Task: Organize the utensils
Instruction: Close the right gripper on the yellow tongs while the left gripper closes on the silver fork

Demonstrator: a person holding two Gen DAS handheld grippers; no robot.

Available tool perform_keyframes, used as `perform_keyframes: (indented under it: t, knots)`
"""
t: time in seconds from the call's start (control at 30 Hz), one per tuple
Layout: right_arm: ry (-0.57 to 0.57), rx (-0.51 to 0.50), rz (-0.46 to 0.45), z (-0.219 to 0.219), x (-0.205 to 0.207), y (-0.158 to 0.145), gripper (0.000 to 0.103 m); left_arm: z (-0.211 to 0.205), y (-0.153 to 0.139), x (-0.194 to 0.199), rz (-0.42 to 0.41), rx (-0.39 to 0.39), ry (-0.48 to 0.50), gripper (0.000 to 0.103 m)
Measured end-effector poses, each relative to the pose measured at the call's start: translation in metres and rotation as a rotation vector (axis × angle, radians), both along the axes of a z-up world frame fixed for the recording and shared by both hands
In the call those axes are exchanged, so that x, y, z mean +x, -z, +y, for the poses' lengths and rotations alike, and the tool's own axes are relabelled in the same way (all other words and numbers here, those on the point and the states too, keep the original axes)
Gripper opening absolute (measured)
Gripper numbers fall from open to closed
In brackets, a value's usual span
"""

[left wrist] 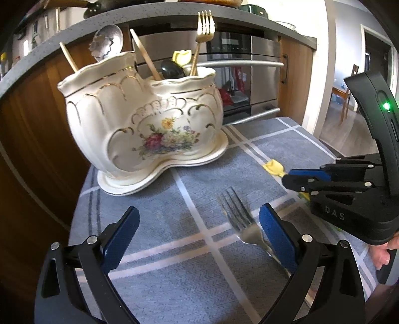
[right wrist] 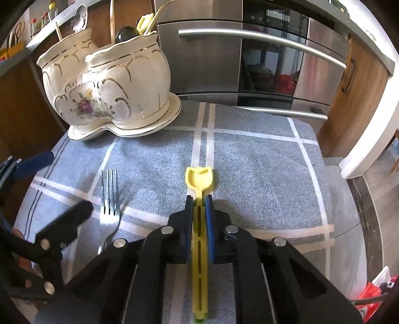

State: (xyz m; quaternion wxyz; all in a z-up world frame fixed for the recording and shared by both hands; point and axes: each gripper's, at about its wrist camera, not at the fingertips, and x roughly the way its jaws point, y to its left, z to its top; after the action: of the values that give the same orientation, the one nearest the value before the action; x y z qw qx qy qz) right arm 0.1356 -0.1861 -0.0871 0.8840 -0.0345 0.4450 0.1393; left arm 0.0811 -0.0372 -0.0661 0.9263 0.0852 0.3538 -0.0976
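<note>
A cream floral ceramic utensil holder (left wrist: 139,122) stands at the back left of the cloth and holds a gold fork (left wrist: 203,37), a silver ladle, wooden sticks and a yellow utensil; it also shows in the right wrist view (right wrist: 107,84). A silver fork (left wrist: 239,219) lies on the cloth, tines toward the holder, also in the right wrist view (right wrist: 109,197). My left gripper (left wrist: 199,231) is open, low over the cloth, the fork by its right finger. My right gripper (right wrist: 199,202) is shut on a yellow plastic utensil (right wrist: 199,179), just above the cloth; both show in the left wrist view (left wrist: 286,178), (left wrist: 273,167).
A blue-grey checked cloth (right wrist: 249,162) covers the small table. A steel oven with bar handles (right wrist: 261,40) and wooden cabinets stand close behind. The countertop (left wrist: 149,15) runs above. Floor drops away at the right (right wrist: 374,211).
</note>
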Motion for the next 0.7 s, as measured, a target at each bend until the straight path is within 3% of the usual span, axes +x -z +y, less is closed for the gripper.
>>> perform_keyframes:
  t: [0.17,0.33,0.5,0.7]
  knots:
    - [0.036,0.059,-0.029,-0.011,-0.001,-0.013,0.010,-0.005,0.003,0.002,0.026,-0.024,0.039,0.094]
    - [0.094,0.096,-0.044,-0.031,0.003,-0.022,0.010,-0.009,0.008,0.008,0.077,-0.048,0.070,0.079]
    - [0.107,0.101,-0.051,-0.035,0.004,-0.025,0.010,-0.015,0.015,0.018,0.147,-0.082,0.095,0.056]
    - [0.092,0.092,-0.062,-0.030,0.002,-0.025,0.010,-0.019,0.018,0.031,0.180,-0.102,0.093,0.046]
